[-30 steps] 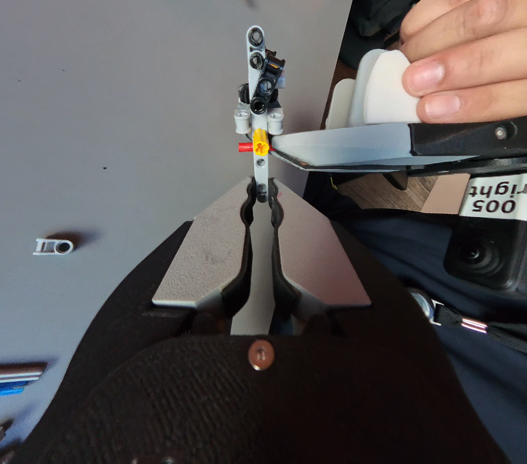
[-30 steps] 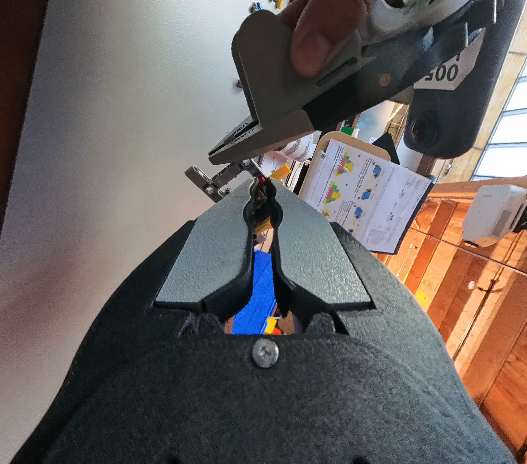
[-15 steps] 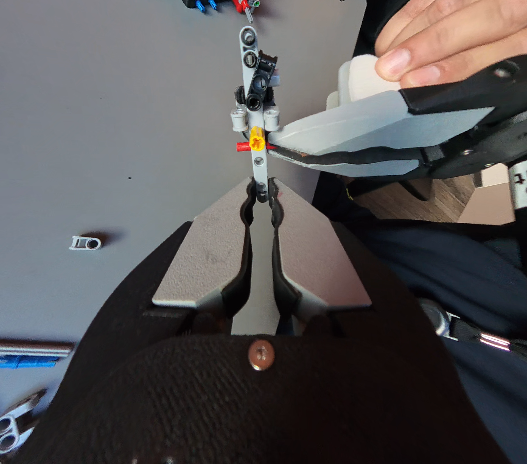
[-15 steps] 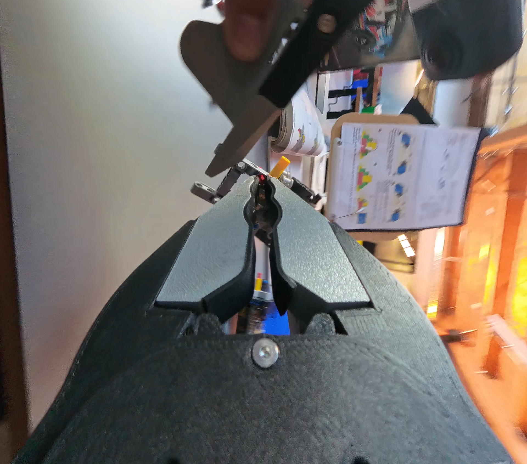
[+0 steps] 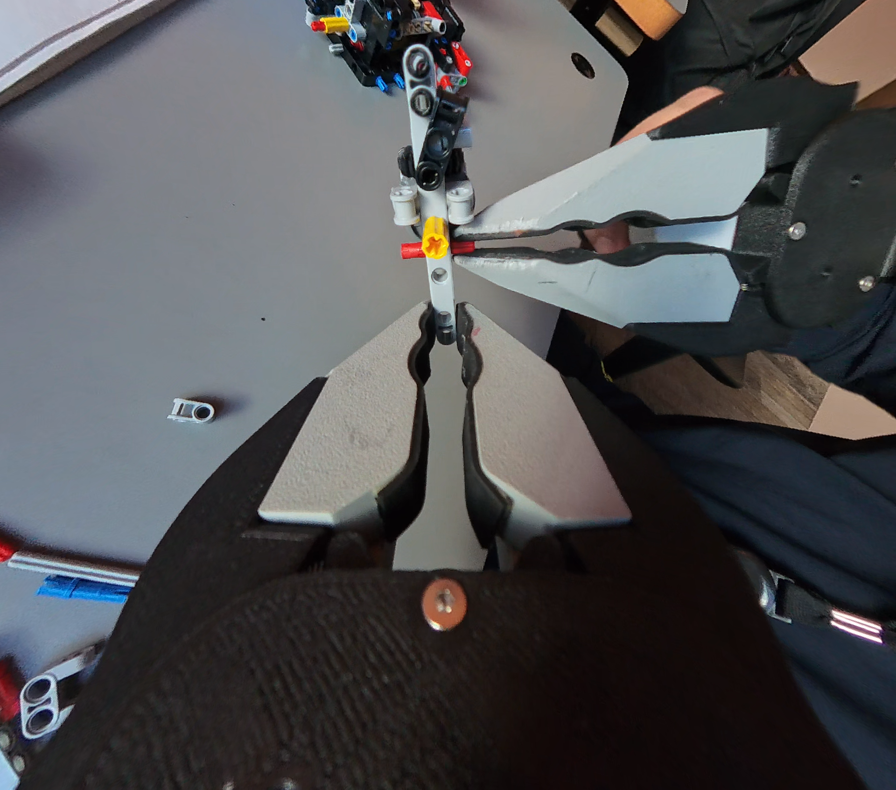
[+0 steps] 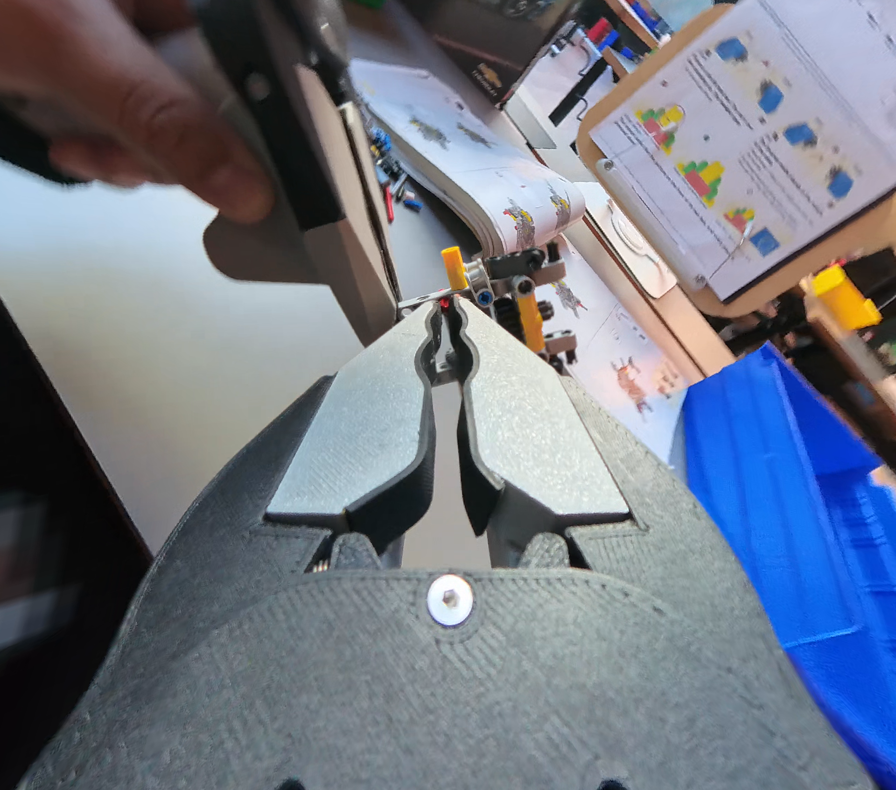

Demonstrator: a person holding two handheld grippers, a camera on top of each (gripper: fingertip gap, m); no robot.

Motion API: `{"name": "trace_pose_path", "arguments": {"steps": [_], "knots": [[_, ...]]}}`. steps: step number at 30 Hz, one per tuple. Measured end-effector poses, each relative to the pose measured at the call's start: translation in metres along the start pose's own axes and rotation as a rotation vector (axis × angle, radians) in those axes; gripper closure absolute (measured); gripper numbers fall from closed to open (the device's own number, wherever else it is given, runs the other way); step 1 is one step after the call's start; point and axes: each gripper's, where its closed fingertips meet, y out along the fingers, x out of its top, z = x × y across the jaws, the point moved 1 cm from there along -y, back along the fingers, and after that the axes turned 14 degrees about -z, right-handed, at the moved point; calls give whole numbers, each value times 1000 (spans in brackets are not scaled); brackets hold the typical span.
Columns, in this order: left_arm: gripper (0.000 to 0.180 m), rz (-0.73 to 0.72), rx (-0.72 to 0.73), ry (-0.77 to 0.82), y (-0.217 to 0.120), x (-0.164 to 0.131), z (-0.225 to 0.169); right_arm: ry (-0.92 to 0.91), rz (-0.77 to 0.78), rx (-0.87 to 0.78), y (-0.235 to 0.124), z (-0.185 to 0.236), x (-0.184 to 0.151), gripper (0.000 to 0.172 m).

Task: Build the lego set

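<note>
A: What is gripped by the left gripper [image 5: 443,320]?

B: The lower end of a grey beam [image 5: 439,272] is pinched between its nearly closed fingertips, and the beam is held upright above the grey table [image 5: 169,209]. A small assembly of black and grey pieces [image 5: 436,146] is carried on the beam's upper part; its far side is hidden.

A: And the right gripper [image 5: 460,239]?

B: It is brought in from the right, closed on the end of a red pin [image 5: 412,250] that passes through the beam beside a yellow bush [image 5: 433,239]. In the right wrist view only a speck of red is seen at the fingertips [image 6: 445,306], and much there is blurred.

A: What else is cut off or unclear?

B: The hand [image 6: 121,102] on the left gripper is blurred and cropped. A larger black model [image 5: 383,24] is partly covered by the beam's tip. A loose grey connector [image 5: 191,410] is seen lying alone on the table. Pieces at the lower left edge [image 5: 43,703] are cut off. The printed sheets [image 6: 756,126] and blue bin [image 6: 785,524] are out of focus.
</note>
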Motion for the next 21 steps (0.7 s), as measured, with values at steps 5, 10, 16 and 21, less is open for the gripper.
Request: {"name": "trace_pose_path", "arguments": {"steps": [5, 10, 16, 21], "knots": [[175, -23, 1, -15, -2, 2, 2, 144, -44, -33, 3, 0, 1, 171], [175, -23, -28, -43, -4, 1, 3, -63, -16, 40, 3, 2, 2, 170], [175, 24, -40, -35, -4, -2, 1, -829, 129, 169, -3, 4, -8, 166], [176, 57, -56, -45, -3, -4, 0, -1095, 130, 238, -5, 6, -10, 165]]}}
